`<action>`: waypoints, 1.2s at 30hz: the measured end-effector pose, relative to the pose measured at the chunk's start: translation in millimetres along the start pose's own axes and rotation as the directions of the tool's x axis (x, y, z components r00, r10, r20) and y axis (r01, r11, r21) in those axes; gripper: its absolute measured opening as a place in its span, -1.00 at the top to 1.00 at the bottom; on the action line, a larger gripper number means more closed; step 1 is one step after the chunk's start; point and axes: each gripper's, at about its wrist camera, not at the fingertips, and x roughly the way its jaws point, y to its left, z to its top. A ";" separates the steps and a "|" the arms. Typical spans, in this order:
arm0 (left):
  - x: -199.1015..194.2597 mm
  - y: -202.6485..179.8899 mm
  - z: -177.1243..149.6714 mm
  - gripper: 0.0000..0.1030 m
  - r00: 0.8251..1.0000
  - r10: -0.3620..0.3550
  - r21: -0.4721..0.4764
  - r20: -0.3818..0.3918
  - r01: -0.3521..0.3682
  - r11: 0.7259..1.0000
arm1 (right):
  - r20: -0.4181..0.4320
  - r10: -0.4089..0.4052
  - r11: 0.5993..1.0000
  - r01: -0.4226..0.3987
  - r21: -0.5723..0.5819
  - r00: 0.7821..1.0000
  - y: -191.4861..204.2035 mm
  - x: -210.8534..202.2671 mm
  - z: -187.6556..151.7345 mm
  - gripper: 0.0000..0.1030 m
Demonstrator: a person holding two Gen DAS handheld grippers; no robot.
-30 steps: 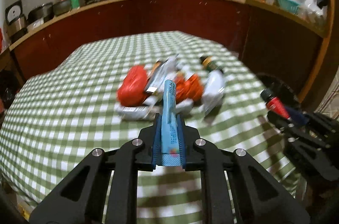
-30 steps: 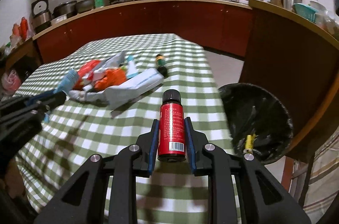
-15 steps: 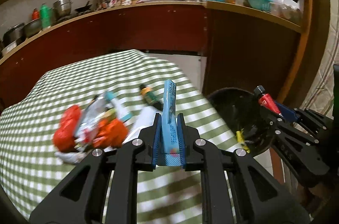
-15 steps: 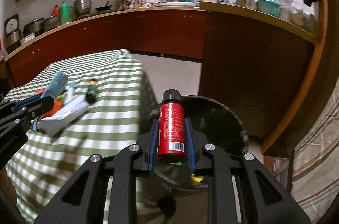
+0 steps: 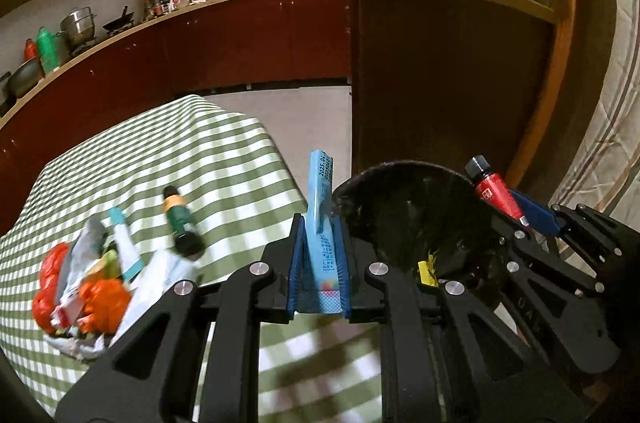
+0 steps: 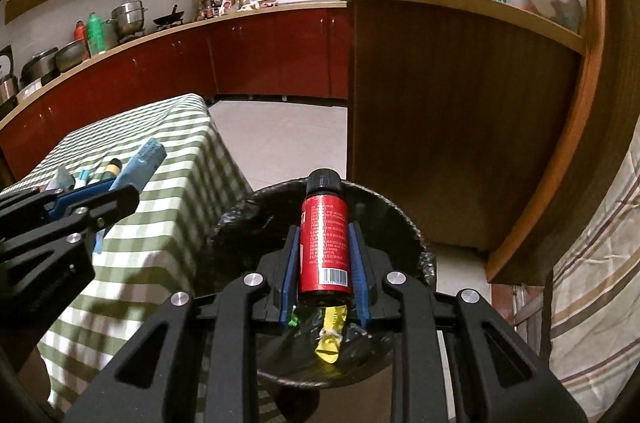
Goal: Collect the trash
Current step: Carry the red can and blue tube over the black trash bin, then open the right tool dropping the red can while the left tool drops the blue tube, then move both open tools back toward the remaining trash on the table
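My left gripper (image 5: 319,223) is shut on a flat blue wrapper (image 5: 321,211), held upright over the table's right edge next to the black-lined trash bin (image 5: 404,207). My right gripper (image 6: 324,235) is shut on a small red bottle with a black cap (image 6: 324,243), held over the bin's opening (image 6: 256,223). A yellow wrapper (image 6: 331,333) lies inside the bin. A pile of trash (image 5: 92,287) and a dark bottle with an orange band (image 5: 180,219) lie on the green checked tablecloth (image 5: 224,159).
A tall brown wooden counter (image 6: 448,127) stands right behind the bin. Red kitchen cabinets with pots (image 6: 128,15) run along the back wall. A striped curtain (image 6: 600,283) hangs at the right. Tiled floor (image 6: 280,135) shows between table and cabinets.
Both grippers swung right from over the table toward the bin, each keeping its item. The red bottle now hangs over the bin's mouth; the blue wrapper is at the table's edge.
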 end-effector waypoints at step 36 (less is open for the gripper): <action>-1.7 32.8 0.3 0.06 0.996 0.073 -0.066 -0.041 -0.076 0.995 | -0.021 0.074 0.997 -0.073 0.038 0.997 6.5 14.8 8.4 0.18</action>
